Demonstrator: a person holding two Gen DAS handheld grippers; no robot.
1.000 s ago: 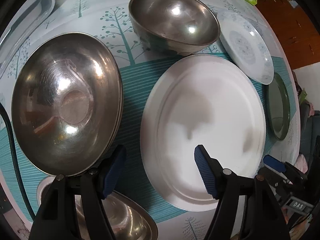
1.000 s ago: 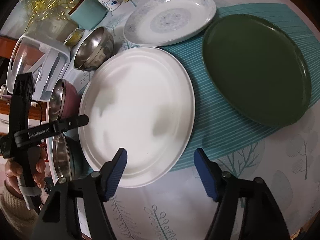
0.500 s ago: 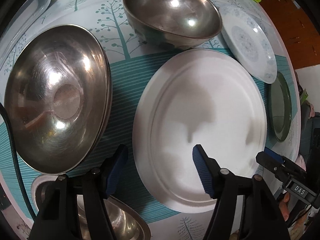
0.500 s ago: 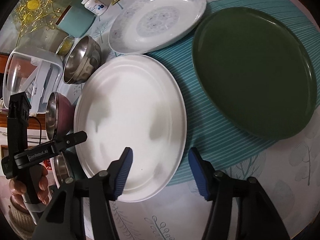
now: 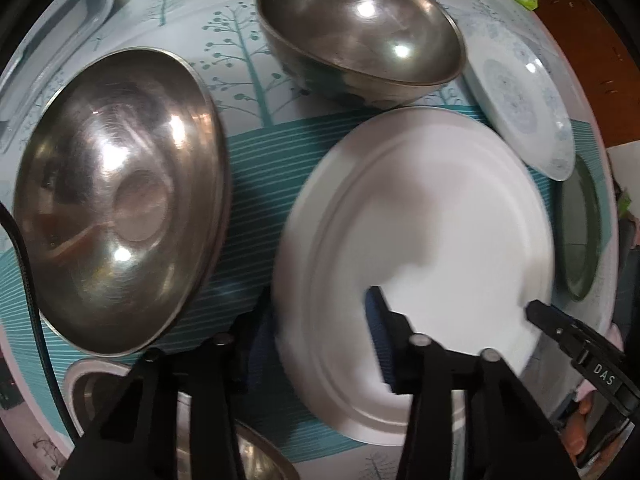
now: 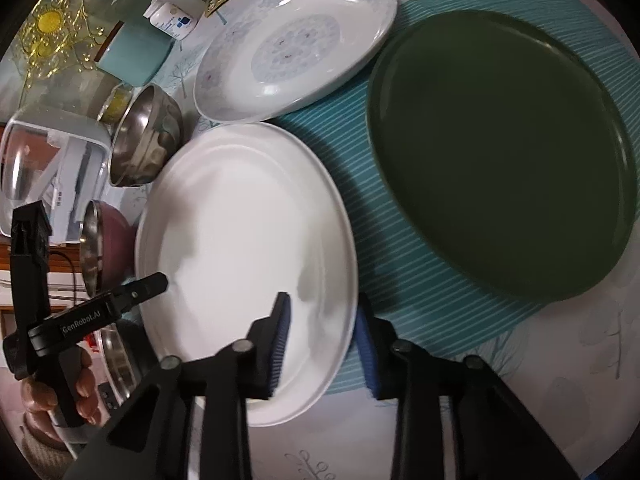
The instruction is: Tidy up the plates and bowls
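White plate (image 6: 240,240) at centre of the table (image 6: 540,380), its rim straddled on opposite sides. Right gripper (image 6: 322,340) at the plate's 5 o'clock edge and left gripper (image 5: 320,344) at its 9 o'clock edge; both jaws are closing, rim between the pads, firm contact not yet certain. Green plate (image 6: 500,152) at 2 o'clock, patterned plate (image 6: 296,40) at 12, steel bowl (image 5: 120,200) at 9. Risk: uneven pinching may tilt the smooth plate, letting it slip and strike its neighbours.
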